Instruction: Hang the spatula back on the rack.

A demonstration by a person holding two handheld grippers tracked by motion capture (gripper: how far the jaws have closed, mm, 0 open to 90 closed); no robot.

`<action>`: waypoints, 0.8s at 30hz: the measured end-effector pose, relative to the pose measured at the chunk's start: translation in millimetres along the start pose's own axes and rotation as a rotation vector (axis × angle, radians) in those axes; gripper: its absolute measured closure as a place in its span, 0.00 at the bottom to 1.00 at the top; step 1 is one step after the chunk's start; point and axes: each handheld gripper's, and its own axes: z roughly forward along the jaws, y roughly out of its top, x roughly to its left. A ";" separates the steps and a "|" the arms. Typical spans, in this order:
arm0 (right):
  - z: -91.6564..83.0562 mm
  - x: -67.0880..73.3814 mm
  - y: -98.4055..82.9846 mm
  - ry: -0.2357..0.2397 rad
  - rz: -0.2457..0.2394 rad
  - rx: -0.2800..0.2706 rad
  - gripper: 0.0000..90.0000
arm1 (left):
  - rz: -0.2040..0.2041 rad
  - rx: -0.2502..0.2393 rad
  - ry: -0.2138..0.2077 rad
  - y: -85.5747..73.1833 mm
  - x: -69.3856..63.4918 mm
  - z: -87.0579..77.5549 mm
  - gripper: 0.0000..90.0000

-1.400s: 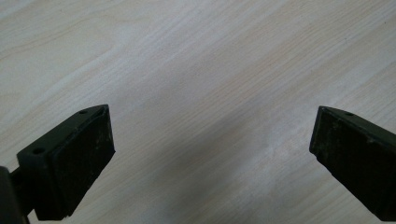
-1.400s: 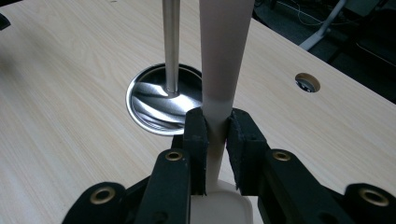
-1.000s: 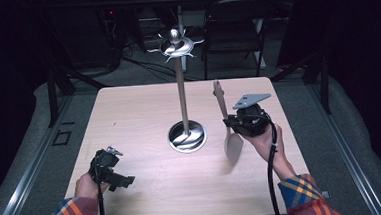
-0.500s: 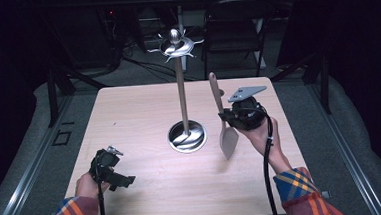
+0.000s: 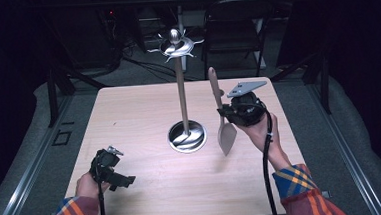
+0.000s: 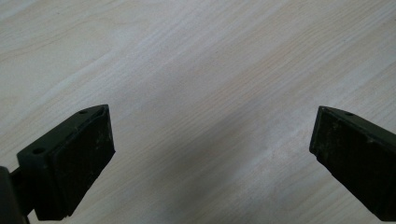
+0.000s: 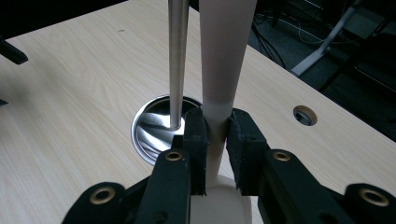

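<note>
A steel utensil stand (image 5: 182, 95) rises from a round base (image 5: 187, 137) at the middle of the wooden table (image 5: 139, 115), with hooks around its top (image 5: 174, 44). My right gripper (image 5: 227, 112) is shut on the neck of a beige spatula (image 5: 221, 116), held upright just right of the pole, handle up and blade hanging above the table. In the right gripper view the spatula (image 7: 223, 60) is clamped between the pads (image 7: 198, 140), with the stand's pole (image 7: 177, 60) just beyond. My left gripper (image 5: 120, 178) rests low at the table's front left, open and empty (image 6: 210, 154).
A cable hole (image 7: 304, 115) lies in the table beyond the spatula. A dark chair (image 5: 234, 37) and cables stand behind the table's far edge. Bare wood spreads around the stand's base.
My right gripper has carried the spatula a little left and up, closer to the stand's pole. The left gripper has stayed put.
</note>
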 end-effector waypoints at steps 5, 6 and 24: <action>-1.4 1.3 4.2 -0.004 -0.003 -0.008 0.87 | 0.001 0.001 0.000 0.0 0.0 0.0 0.00; -1.9 1.8 5.4 -0.006 -0.004 -0.007 0.87 | 0.003 0.002 -0.001 0.1 0.0 -0.1 0.00; -7.0 10.8 28.5 -0.025 -0.022 -0.032 0.87 | 0.001 0.001 -0.002 -0.1 0.0 0.0 0.00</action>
